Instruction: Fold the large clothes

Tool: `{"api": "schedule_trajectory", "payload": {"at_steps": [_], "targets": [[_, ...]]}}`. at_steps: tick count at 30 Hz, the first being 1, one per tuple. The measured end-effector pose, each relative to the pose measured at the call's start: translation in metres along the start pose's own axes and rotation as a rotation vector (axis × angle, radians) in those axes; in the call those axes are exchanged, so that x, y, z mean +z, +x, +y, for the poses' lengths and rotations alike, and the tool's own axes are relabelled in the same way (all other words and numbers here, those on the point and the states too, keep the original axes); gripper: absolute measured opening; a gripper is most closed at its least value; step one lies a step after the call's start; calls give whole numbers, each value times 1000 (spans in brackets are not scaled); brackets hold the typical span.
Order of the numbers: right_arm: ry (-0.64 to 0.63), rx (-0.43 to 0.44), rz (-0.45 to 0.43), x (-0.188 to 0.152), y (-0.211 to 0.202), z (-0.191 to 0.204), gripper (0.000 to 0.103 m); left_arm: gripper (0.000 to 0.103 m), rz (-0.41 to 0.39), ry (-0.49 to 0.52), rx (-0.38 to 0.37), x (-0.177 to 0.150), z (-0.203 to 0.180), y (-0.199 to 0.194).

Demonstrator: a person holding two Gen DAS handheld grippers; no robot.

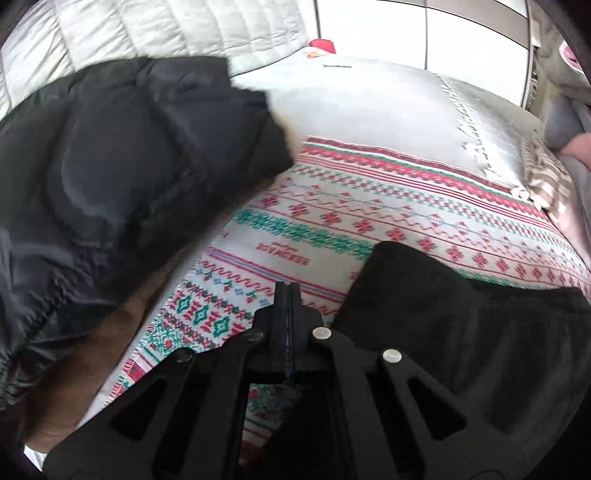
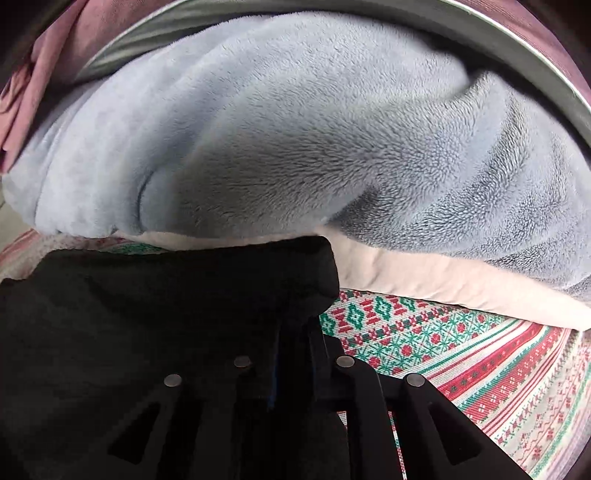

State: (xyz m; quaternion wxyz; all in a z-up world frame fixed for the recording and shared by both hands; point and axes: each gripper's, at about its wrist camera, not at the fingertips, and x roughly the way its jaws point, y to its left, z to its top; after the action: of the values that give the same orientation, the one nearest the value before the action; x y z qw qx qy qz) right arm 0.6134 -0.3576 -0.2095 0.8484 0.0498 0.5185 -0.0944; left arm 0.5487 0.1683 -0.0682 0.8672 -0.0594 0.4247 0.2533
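- We see the left gripper (image 1: 288, 286) low in its own view, its jaws pressed flat together with nothing visible between them at the tips.
- Under it lies a patterned cover (image 1: 369, 206), white with red and green bands, spread over a bed.
- A black jacket (image 1: 122, 177), puffy and quilted, fills the left of that view; part of it lifts above the cover and is blurred.
- Another dark fold of the jacket lies on the cover just right of the left gripper, touching its frame's edge in the picture.
- We cannot tell from the left view whether that fold and the raised part join.
- Beyond the cover sits a silvery sheet (image 1: 369, 103), and behind that a pale quilted headboard (image 1: 177, 29).
- A small red object (image 1: 322, 45) sits far back by the headboard; too small for us to tell what it is.
- In the right view the right gripper (image 2: 291, 317) has its jaws close together, and black jacket cloth (image 2: 147, 314) sits over and between them; we read them as clamped on the cloth.
- The jacket covers the left half of that view and hides the left finger's tip.
- Just beyond it a blue-grey fleece blanket (image 2: 295, 140) is heaped, resting on a cream pillow (image 2: 424, 273).
- The pillow lies on the patterned cover, which shows bare to the right of the right gripper.
- Pink cloth (image 2: 48, 74) shows at the upper left edge there.
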Motion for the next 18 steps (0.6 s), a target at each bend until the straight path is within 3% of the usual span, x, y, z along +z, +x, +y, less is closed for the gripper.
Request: {"api": "schedule_trajectory", "payload": {"at_steps": [4, 7, 8, 9, 10, 13, 15, 18], "targets": [[53, 21, 8, -5, -28, -15, 44, 3, -27, 58, -64, -2, -1, -38], [106, 103, -57, -21, -80, -35, 62, 23, -39, 88, -134, -9, 11, -82], [115, 129, -61, -28, -94, -40, 69, 35, -33, 89, -162, -14, 16, -94], [127, 182, -58, -41, -113, -47, 72, 46, -28, 91, -206, -22, 24, -110], [139, 209, -49, -48, -121, -55, 72, 49, -21, 94, -219, -28, 28, -116], [187, 278, 31, -85, -146, -67, 73, 50, 14, 102, -235, -58, 42, -138], [244, 277, 72, -107, -156, -81, 73, 50, 52, 108, -233, -78, 56, -142], [285, 279, 95, -132, -160, -84, 73, 50, 110, 36, -238, -101, 78, -140]]}}
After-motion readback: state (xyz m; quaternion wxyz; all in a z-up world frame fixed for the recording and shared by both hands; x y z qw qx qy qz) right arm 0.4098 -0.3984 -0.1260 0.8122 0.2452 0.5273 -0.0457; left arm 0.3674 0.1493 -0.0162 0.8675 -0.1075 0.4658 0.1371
